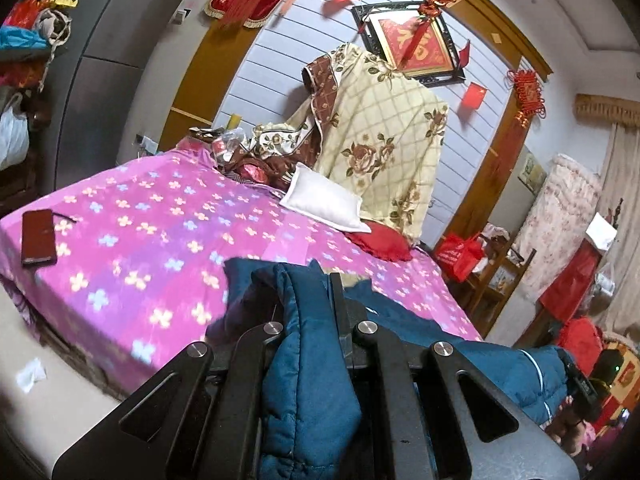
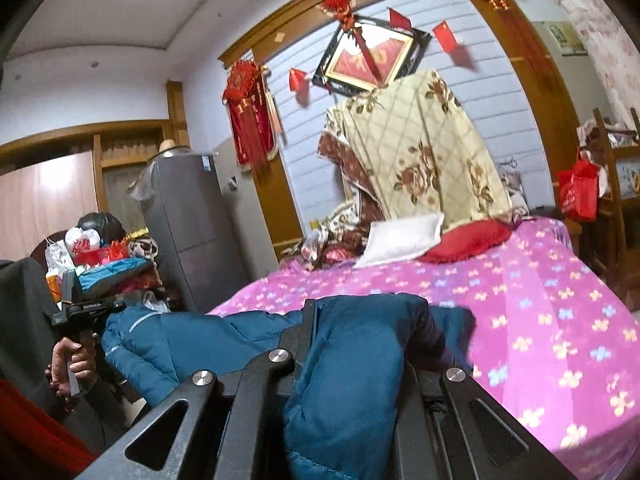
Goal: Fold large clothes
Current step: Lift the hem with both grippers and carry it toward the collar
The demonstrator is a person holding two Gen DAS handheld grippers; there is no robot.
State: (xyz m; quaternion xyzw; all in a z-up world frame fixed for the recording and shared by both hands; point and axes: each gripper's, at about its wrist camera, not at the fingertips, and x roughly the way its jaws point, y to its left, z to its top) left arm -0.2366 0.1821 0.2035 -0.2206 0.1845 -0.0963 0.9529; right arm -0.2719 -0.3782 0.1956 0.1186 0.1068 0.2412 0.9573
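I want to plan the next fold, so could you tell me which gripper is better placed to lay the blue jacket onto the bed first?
Probably the right gripper: it is shut on the blue jacket with the pink bedsheet directly ahead and beside it. The left gripper, also shut on the jacket, sits nearer the bed's edge.

Pink flowered bed (image 1: 160,248); grey fridge (image 2: 192,232); framed red picture (image 1: 416,44) on panelled wall.

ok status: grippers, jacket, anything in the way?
Left gripper shut on blue jacket; right gripper likewise. Jacket bunched over bed edge. Phone, pillows further up.
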